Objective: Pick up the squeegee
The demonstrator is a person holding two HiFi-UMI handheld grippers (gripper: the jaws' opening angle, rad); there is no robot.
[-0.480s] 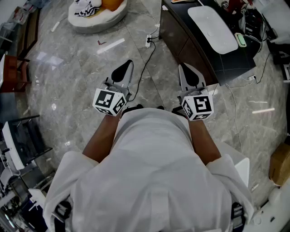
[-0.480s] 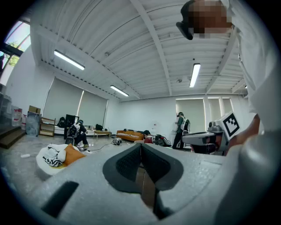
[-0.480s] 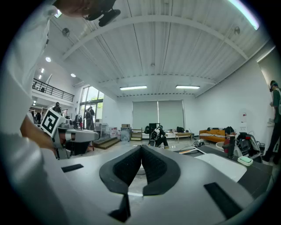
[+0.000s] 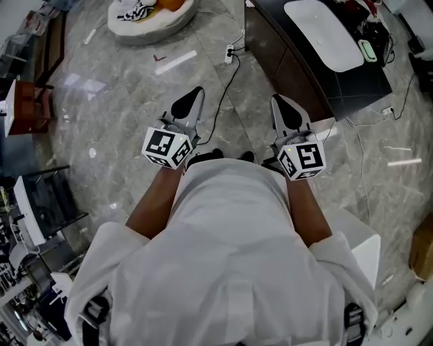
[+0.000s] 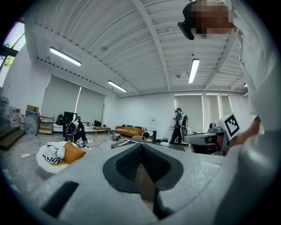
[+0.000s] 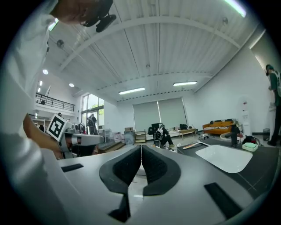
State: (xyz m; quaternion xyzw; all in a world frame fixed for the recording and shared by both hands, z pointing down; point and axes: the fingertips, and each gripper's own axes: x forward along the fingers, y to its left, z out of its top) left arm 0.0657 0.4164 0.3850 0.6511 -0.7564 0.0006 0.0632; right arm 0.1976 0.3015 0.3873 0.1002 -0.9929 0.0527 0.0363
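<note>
No squeegee can be told apart for sure in any view. A small mint-green and white thing (image 4: 368,51) lies on the black table (image 4: 298,74) beside a white oval tray (image 4: 323,34); it also shows far off in the right gripper view as a mint-green thing (image 6: 249,147). My left gripper (image 4: 191,101) and right gripper (image 4: 287,108) are held side by side over the marble floor, pointing forward. Both are shut with nothing between the pads, as seen close up on the left gripper (image 5: 141,149) and the right gripper (image 6: 141,151).
A round white cushion (image 4: 152,20) with orange and black-and-white items lies on the floor ahead. A black cable and power strip (image 4: 230,51) run beside the table. Racks (image 4: 40,203) stand at the left, a cardboard box (image 4: 425,250) at the right. People stand far off.
The floor and table have slid slightly up and right in the head view. Both grippers keep the same shut, side-by-side pose before the body.
</note>
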